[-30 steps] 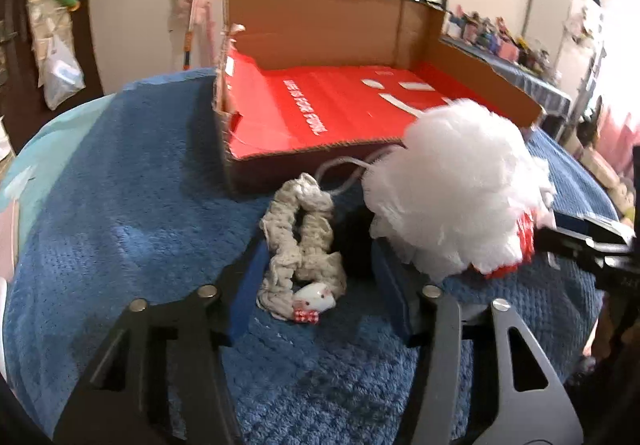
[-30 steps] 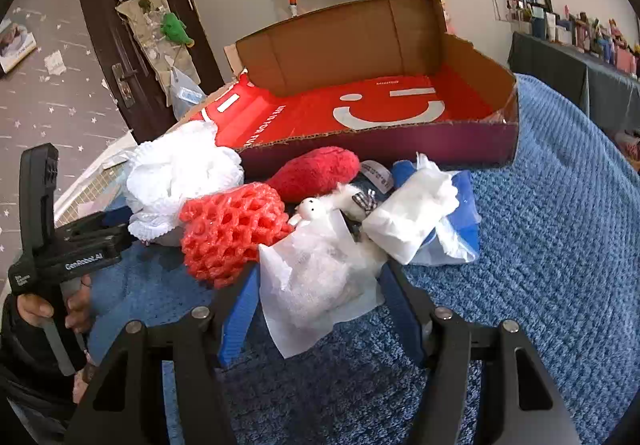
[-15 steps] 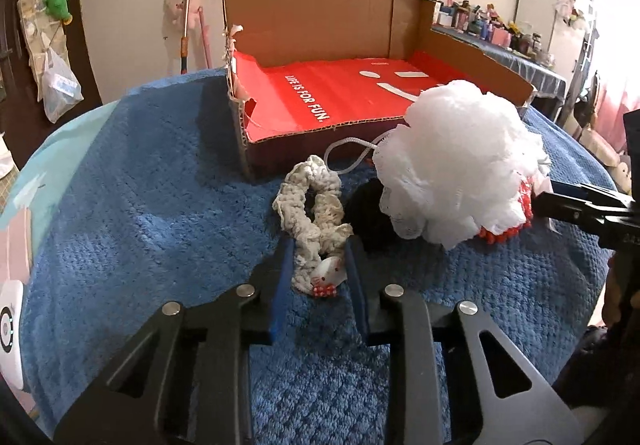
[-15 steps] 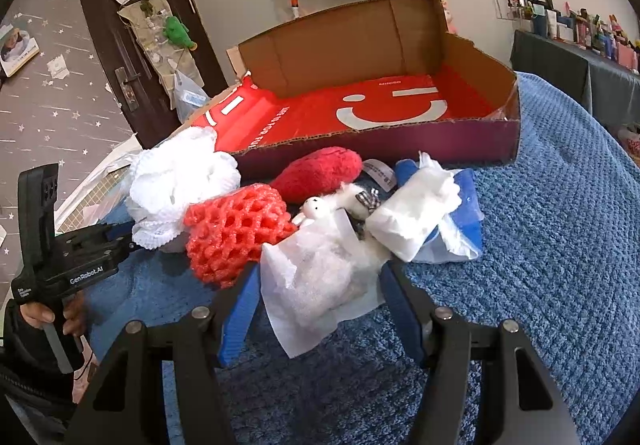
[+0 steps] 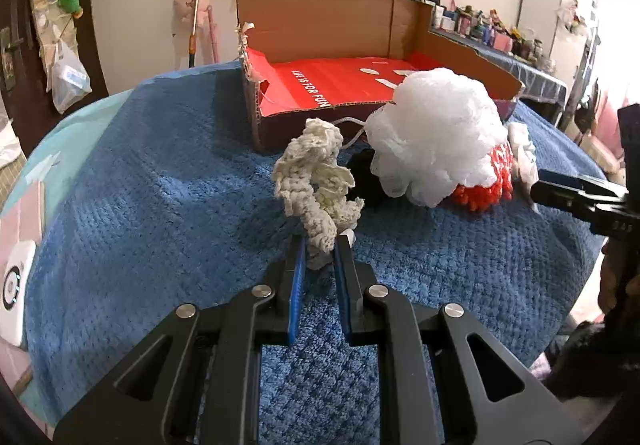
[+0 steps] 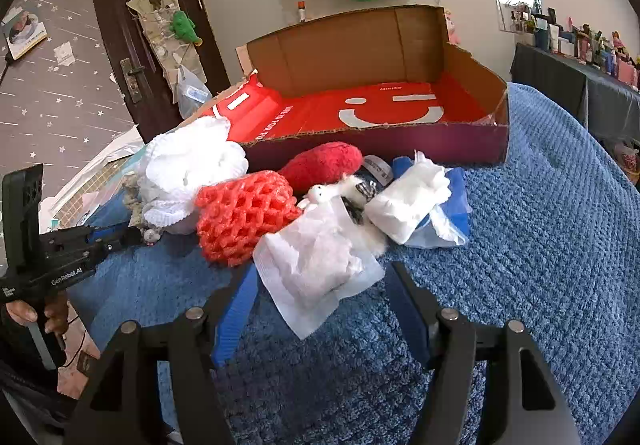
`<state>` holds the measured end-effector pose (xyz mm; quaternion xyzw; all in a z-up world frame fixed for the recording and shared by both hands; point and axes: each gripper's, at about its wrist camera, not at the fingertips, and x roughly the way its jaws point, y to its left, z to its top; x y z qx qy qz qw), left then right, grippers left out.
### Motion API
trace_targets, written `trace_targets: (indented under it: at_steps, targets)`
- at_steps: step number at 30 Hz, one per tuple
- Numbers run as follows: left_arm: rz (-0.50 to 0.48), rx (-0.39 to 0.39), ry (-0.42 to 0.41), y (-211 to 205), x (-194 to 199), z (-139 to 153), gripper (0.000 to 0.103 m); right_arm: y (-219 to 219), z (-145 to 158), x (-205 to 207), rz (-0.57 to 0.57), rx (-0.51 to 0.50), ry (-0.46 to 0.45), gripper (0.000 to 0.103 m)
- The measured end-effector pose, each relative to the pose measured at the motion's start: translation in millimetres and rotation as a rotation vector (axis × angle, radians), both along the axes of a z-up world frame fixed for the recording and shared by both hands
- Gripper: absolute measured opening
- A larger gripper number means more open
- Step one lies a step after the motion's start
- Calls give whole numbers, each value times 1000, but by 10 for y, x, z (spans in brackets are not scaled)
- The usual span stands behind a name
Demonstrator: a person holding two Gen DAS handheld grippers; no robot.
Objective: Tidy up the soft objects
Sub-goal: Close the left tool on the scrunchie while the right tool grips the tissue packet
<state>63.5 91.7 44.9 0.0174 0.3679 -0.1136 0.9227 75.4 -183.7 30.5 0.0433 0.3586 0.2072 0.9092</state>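
The white mesh pouf (image 5: pixel 434 137) hides most of the red foam net (image 5: pixel 486 189) and of a black thing (image 5: pixel 362 175) to its left, too dark to name. The cream crocheted scrunchie (image 5: pixel 316 181) has its lower end buried between the left gripper's (image 5: pixel 320 259) fingers (image 5: pixel 298 273). From the right wrist, the white wadding packet (image 6: pixel 320 261) covers part of a small white plush (image 6: pixel 320 195) (only head and back show). Far right, the shelf items (image 5: pixel 484 33) are too small to tell.
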Motion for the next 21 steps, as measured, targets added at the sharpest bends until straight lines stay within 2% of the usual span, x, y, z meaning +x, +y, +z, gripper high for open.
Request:
trace_targets:
  at_steps: [4,7,8,10,11,17,21]
  targets:
    - [29,-13,12,23,72,-19,15,-19,34,-16,-4,8,-12,70]
    - [30,-21,27,24,122,-44,23,-35,53,-16,-8,10,-19,72]
    - [26,-29,34,24,133,-50,29,-40,54,-15,-8,9,-20,72]
    - [27,-48,45,30,164,-58,50,-48,45,-6,-7,10,-17,72]
    - [35,-55,38,31,176,-52,67,-48,38,2,-8,9,-14,73]
    - [21,-37,3,-46,290,3,68,-14,-26,54,-6,0,8,73]
    - [36,1,26,-111,424,-47,68,48,-63,119,-11,-30,12,73]
